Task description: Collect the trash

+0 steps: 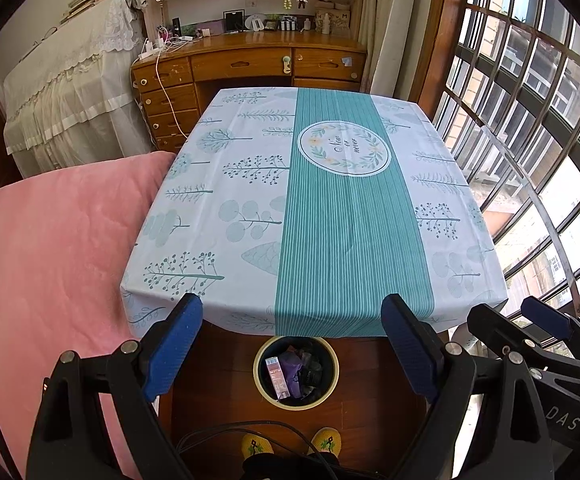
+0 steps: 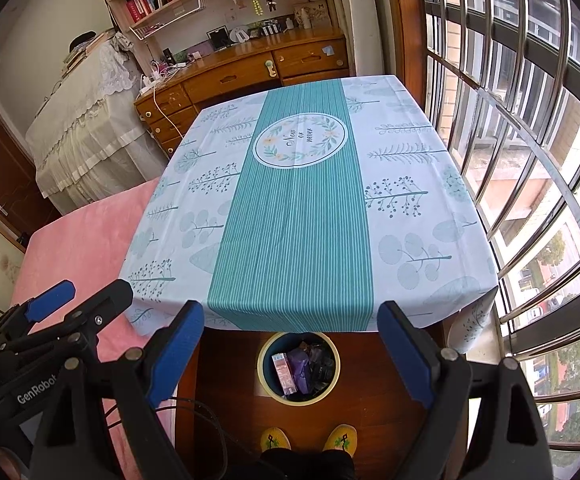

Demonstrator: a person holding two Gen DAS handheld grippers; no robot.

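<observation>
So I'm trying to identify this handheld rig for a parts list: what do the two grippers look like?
Both match: black angular plastic frames with silver pivot bolts and long blue textured pads on the fingers. The left gripper appears beside the right camera bearing white "GenRobot" lettering; the right gripper shows "DAS" on its body in the left camera. Black cables trail beneath them. The person wears yellow patterned slippers.

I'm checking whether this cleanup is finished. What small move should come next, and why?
Probably just draw both grippers back and stop. The tablecloth shows no litter in either view, the bin on the floor already holds wrappers, and the left gripper and right gripper have open, empty jaws.
</observation>
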